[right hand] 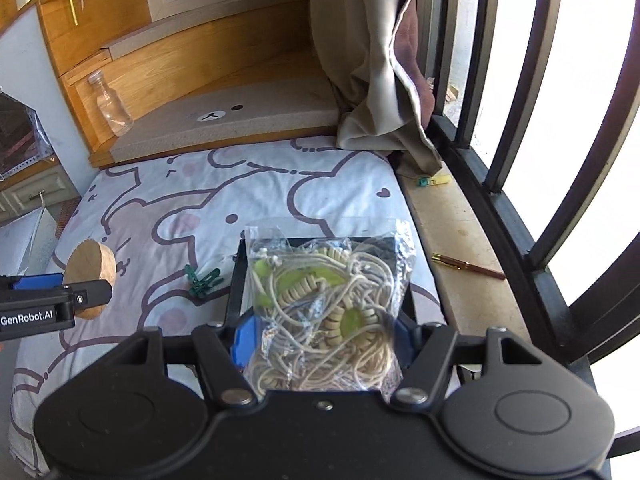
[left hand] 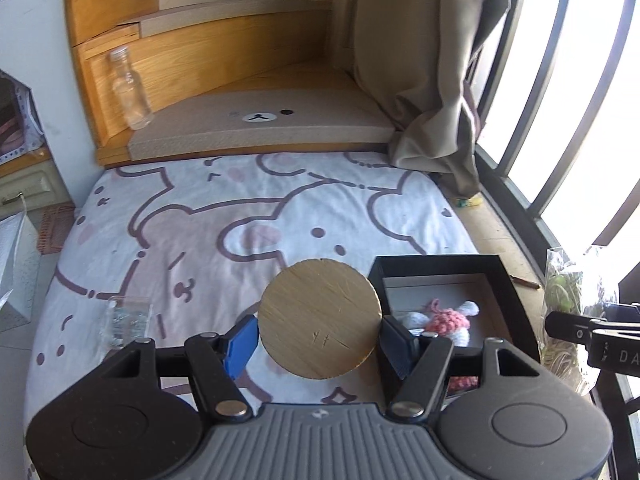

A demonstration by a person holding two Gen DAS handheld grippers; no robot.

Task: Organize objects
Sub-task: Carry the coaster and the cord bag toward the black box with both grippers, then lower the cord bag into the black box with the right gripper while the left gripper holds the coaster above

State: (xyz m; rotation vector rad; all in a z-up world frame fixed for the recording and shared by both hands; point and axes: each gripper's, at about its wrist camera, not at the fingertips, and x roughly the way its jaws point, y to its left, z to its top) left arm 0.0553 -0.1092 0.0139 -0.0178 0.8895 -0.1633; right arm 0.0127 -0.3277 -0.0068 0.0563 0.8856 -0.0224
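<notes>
Both hands loaded beside the black box [left hand: 436,268] on the bed.
Left gripper [left hand: 318,338] jaws clamp the wooden disc [left hand: 319,318] just left of it; right gripper [right hand: 322,338] jaws pinch the cord bag [right hand: 326,304] directly above it.

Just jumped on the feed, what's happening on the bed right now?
Both grippers are loaded above the bed. The left gripper is clamped on a round wooden disc; the right gripper holds a clear bag of cords over the black box. A pink and white crochet toy already lies in the box.
</notes>
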